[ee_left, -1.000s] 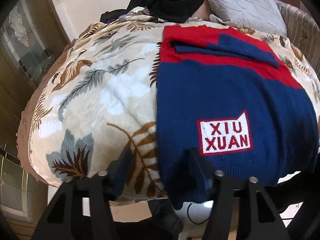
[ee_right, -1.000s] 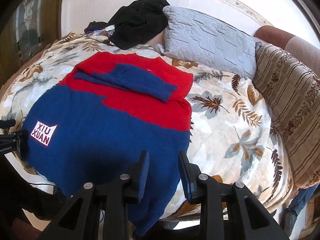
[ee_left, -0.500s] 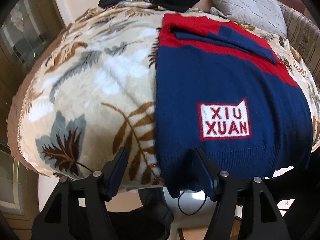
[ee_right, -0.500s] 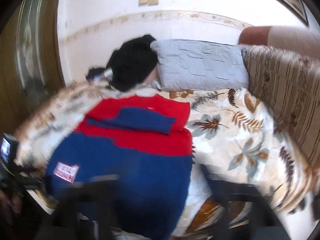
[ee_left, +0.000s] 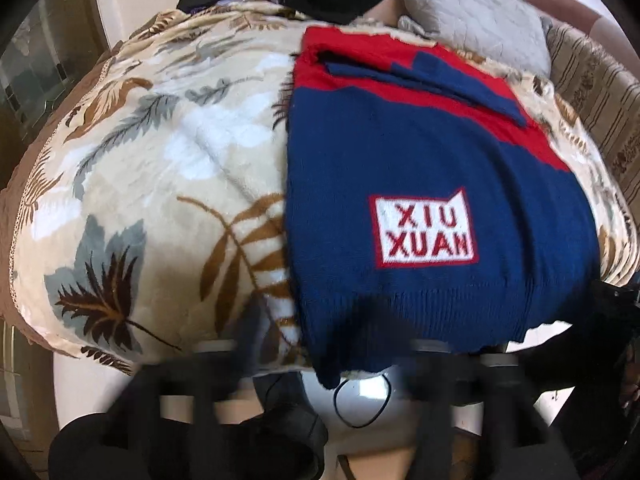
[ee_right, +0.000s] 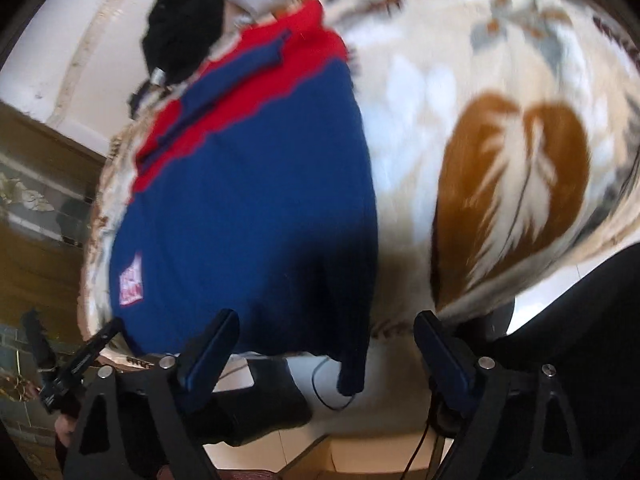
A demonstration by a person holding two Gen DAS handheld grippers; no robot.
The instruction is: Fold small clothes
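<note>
A: Where is the sweater (ee_left: 420, 184)?
B: It lies flat on the leafy blanket (ee_left: 160, 160), red part far away. Its blue bottom edge hangs over the blanket's near edge.
A: And the left gripper (ee_left: 332, 332)?
B: Its jaws are opening wide. The sweater's bottom corner is between them, not pinched.
A: The right gripper (ee_right: 324, 344)?
B: Its jaws are closing but wide apart. The sweater's other bottom corner hangs between them.

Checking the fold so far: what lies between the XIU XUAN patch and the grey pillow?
Left wrist view: a folded-over blue sleeve across the sweater's red band, between patch and grey pillow.
</note>
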